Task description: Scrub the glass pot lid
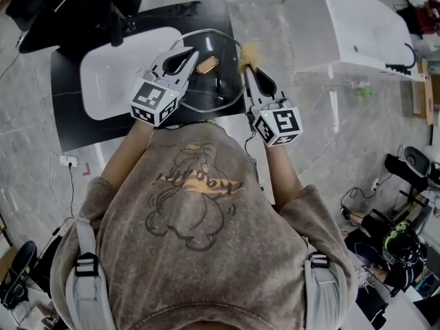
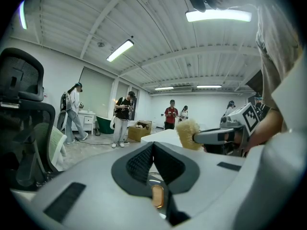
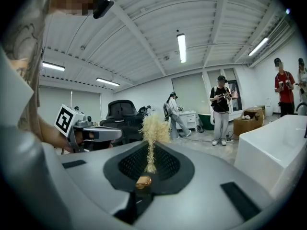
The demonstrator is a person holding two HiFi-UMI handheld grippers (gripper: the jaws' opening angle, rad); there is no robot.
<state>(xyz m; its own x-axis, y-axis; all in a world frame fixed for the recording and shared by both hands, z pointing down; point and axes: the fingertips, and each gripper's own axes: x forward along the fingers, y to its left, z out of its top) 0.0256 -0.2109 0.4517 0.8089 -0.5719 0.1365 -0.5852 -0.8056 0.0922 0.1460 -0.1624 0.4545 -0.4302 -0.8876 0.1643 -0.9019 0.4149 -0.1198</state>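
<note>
Glass lid (image 1: 221, 91) with a bronze knob (image 1: 206, 64) sits at the upper centre of the head view, over the black tabletop (image 1: 75, 126) and just right of the white sink (image 1: 103, 74). Whether the lid lies flat there cannot be told.

The left gripper (image 1: 194, 51) comes in from the lower left, its tips over the lid's left part, close to the knob. In its own view the jaws are pressed together and nothing shows between the pads.

The right gripper (image 1: 246, 69) points up the frame at the lid's right edge. Its jaws are closed on the thin stem of a straw-coloured brush (image 1: 249, 55), and the fluffy head sticks out past the tips, at the lid's upper right rim.

A white tub (image 1: 344, 26) fills the upper right. People stand at the far end of the room in both gripper views.
</note>
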